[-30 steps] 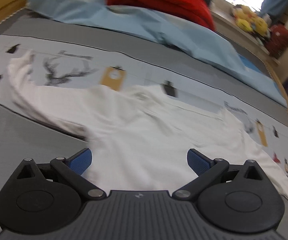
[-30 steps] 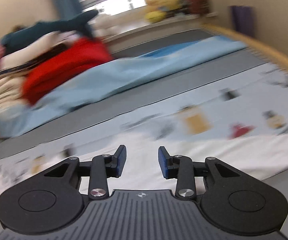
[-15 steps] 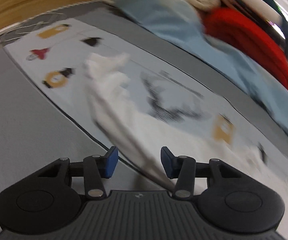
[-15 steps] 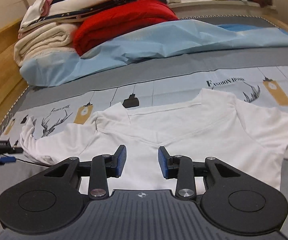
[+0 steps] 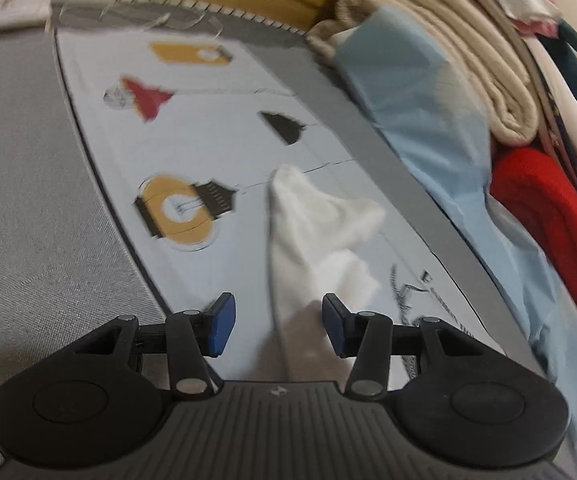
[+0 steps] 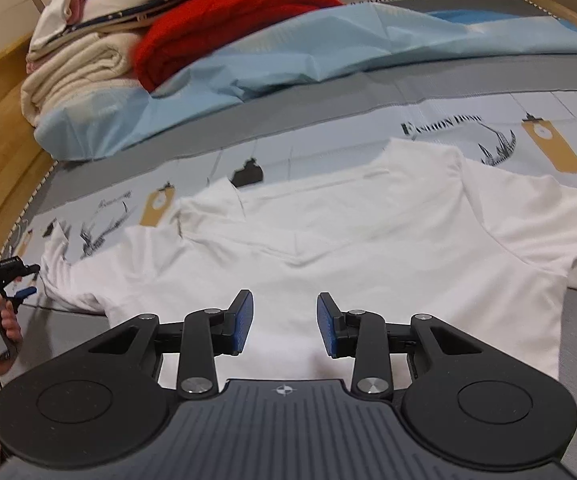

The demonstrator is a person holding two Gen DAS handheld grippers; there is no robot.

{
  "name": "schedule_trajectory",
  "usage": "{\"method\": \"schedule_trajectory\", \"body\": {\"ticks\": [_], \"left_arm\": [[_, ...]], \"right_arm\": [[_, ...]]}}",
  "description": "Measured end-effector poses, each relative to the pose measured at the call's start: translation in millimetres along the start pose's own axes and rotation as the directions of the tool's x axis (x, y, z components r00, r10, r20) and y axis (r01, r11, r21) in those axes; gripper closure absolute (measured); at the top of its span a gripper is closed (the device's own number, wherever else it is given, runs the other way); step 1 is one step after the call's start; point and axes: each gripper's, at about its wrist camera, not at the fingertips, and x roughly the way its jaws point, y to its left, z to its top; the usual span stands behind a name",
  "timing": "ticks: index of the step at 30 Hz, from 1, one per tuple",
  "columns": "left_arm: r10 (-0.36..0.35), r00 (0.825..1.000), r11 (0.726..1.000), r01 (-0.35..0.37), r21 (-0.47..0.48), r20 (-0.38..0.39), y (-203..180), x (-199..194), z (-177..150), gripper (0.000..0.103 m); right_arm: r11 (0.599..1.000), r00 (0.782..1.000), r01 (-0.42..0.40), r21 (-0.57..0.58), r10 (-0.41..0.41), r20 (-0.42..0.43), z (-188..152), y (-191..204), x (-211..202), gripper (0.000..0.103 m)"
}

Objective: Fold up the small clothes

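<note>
left gripper point(image 5: 274, 326) hovers part open over the shirt's point(image 6: 328, 240) crumpled sleeve tip point(image 5: 320, 220), pads clear of the cloth. right gripper point(image 6: 284, 322) hangs part open above the shirt's near middle, holding nothing. shirt lies spread flat on the printed sheet point(image 6: 488, 120), collar far. beyond it sit a blue cover point(image 6: 328, 52) and stacked red and cream blankets point(image 6: 228, 12).
</note>
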Motion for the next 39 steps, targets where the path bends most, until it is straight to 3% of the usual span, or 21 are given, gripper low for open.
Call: {"method": "schedule_trajectory", "body": {"ticks": [3,8,11,12,13,14,16,20,24,27,32,35,36,37,38,39], "left_arm": [[-0.063,0.998,0.998,0.063,0.005,-0.012,8,10,8,0.044],[-0.100,0.995,0.995,0.099,-0.028,-0.025,-1,17,10,0.041],[-0.052,0.998,0.998,0.053,0.039,-0.039,-15,24,9,0.044],[-0.015,0.999,0.997,0.018,0.072,-0.037,-19,25,8,0.063],[0.046,0.998,0.994,-0.042,0.105,-0.032,-21,23,8,0.094],[0.104,0.994,0.988,-0.100,0.117,-0.032,-20,20,9,0.097],[0.152,0.988,0.988,-0.151,0.034,-0.018,-5,5,10,0.098],[0.206,0.975,0.966,-0.216,-0.140,-0.082,25,-31,-11,0.098],[0.198,0.965,0.930,-0.240,-0.278,-0.170,49,-66,-30,0.096],[0.188,0.969,0.913,-0.234,-0.334,-0.163,71,-80,-31,0.089],[0.089,0.994,0.948,-0.105,-0.302,-0.068,96,-63,-10,0.086],[0.047,0.999,0.975,-0.051,-0.215,-0.023,97,-52,-1,0.087],[0.043,0.999,0.980,-0.045,-0.196,-0.014,99,-51,-1,0.088],[0.044,0.999,0.983,-0.045,-0.175,-0.011,100,-50,-1,0.097],[0.062,0.998,0.987,-0.062,-0.148,-0.007,101,-50,1,0.097],[0.126,0.991,0.985,-0.120,-0.122,0.040,101,-57,3,0.100]], "right_arm": [[1.000,1.000,0.011,-0.025,-0.011,-0.019,-2,-4,1,0.066],[1.000,0.999,0.019,-0.025,-0.020,-0.038,-5,-8,5,0.066],[0.999,0.999,0.016,-0.033,-0.018,-0.048,-7,-5,8,0.066],[0.999,0.999,0.015,-0.039,-0.017,-0.049,-7,-3,9,0.066],[0.999,0.999,0.016,-0.045,-0.018,-0.050,-8,-1,9,0.066],[0.999,0.999,0.016,-0.049,-0.018,-0.051,-8,0,9,0.066],[0.999,0.999,0.014,-0.048,-0.017,-0.050,-7,1,8,0.066],[1.000,0.999,-0.006,-0.020,0.005,-0.040,-1,4,5,0.066],[1.000,0.999,-0.030,-0.008,0.030,-0.024,5,11,0,0.066],[0.999,0.998,-0.052,0.000,0.052,-0.023,6,15,-2,0.066],[0.999,0.998,-0.052,0.005,0.052,-0.026,6,17,-2,0.066],[0.999,0.999,-0.044,0.004,0.044,-0.030,6,16,-1,0.066],[0.999,0.999,-0.039,0.004,0.039,-0.031,5,16,0,0.066],[0.999,0.999,-0.037,0.003,0.037,-0.031,5,15,0,0.066],[0.999,0.999,-0.034,0.002,0.034,-0.032,4,15,0,0.066],[1.000,0.999,-0.030,0.002,0.030,-0.035,3,14,1,0.066]]}}
